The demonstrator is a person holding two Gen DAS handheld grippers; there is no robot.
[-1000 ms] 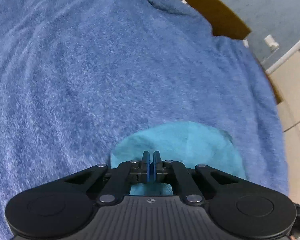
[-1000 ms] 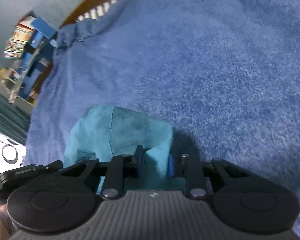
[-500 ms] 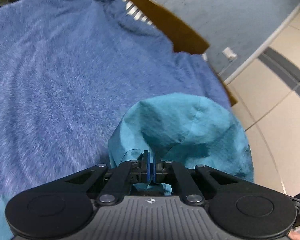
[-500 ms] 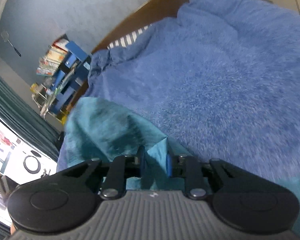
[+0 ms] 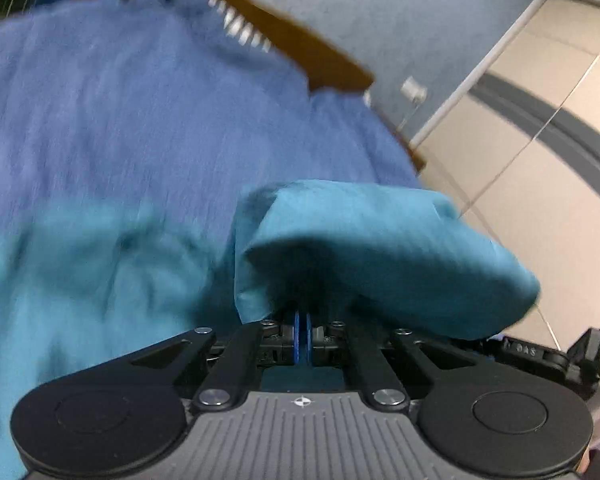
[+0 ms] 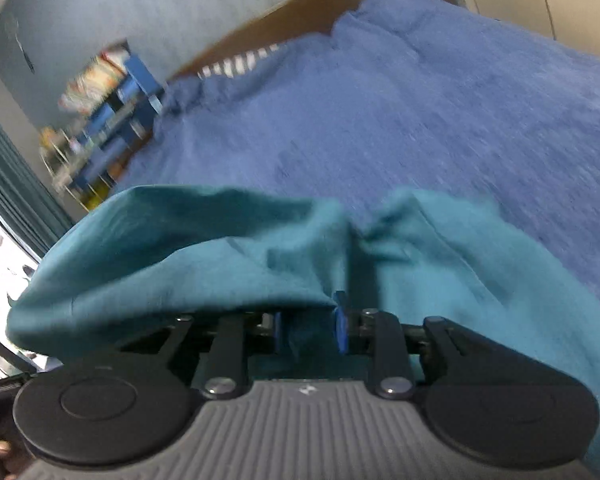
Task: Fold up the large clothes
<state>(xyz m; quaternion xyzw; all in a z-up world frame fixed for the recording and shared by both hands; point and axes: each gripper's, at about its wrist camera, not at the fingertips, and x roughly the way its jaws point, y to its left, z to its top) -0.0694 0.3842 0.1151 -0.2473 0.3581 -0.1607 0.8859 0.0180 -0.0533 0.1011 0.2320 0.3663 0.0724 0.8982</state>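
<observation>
Blue blanket (image 5: 140, 112), one teal garment (image 5: 372, 240), two claws.

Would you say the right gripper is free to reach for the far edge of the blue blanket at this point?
Probably not: the right gripper has teal garment bunched between its pads and draped over its front, so it would have to let go first, though the blue blanket lies uncovered ahead.

Teal plain-weave cloth garment (image 5: 380, 248), no print. Fuzzy blue fleece blanket (image 6: 420, 120), solid colour. Brown wooden headboard (image 6: 284, 12). White-and-dark striped fabric strip (image 6: 240, 65) at blanket edge. Blue finger pads (image 6: 341, 330) on black-and-grey gripper body.
</observation>
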